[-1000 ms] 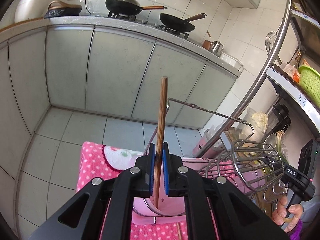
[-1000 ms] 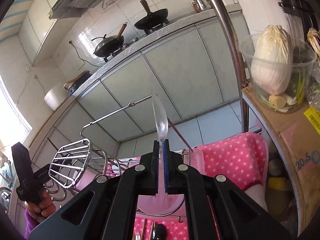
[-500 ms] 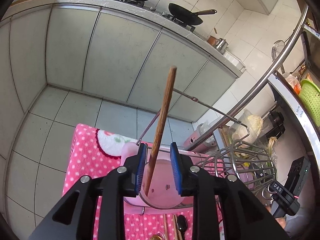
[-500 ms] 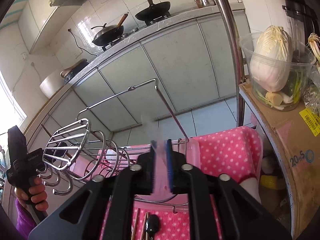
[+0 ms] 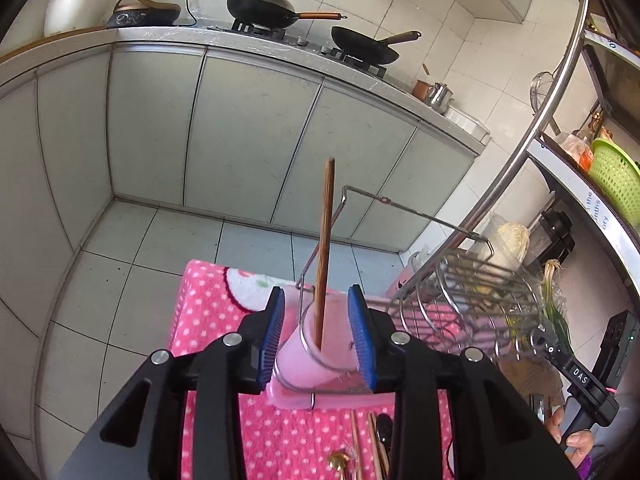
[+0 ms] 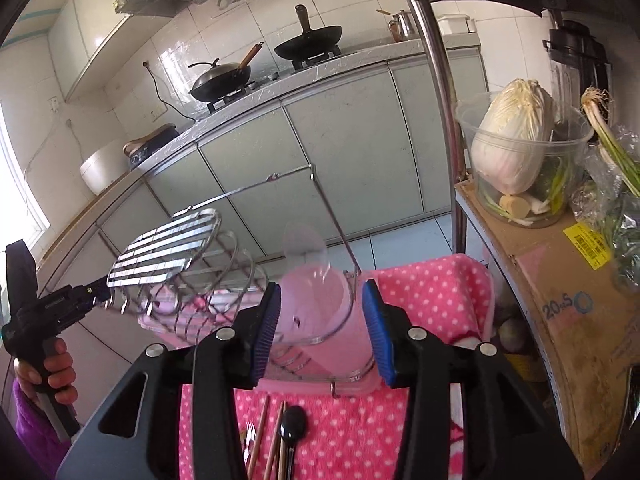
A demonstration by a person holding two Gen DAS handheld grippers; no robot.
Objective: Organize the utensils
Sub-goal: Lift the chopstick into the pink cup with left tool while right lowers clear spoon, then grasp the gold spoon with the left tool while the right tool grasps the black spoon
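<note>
A brown wooden chopstick (image 5: 325, 248) stands tilted in the pink cup (image 5: 304, 360), which sits in a wire ring of the metal rack (image 5: 460, 292). My left gripper (image 5: 318, 336) is opening; the chopstick rises between its blue pads (image 5: 274, 336) without touching them. In the right wrist view a clear plastic spoon (image 6: 306, 256), blurred, stands in the same pink cup (image 6: 320, 316). My right gripper (image 6: 322, 334) is opening too, and its pads (image 6: 378, 332) touch nothing. Loose chopsticks (image 6: 276, 440) and a black spoon (image 6: 294, 428) lie on the pink dotted cloth (image 6: 424, 292).
A metal shelf post (image 6: 444, 100) rises right of the rack. Beside it a cardboard box (image 6: 560, 300) carries a clear tub with a cabbage (image 6: 516, 140). A hand (image 6: 56, 372) grips the other gripper's handle at far left. Grey cabinets (image 5: 240, 140) and tiled floor lie beyond.
Both grippers let go and pulled back: the left released the chopstick and the right released the clear spoon, both into the pink cup. Both jaws went from shut to wide apart.
</note>
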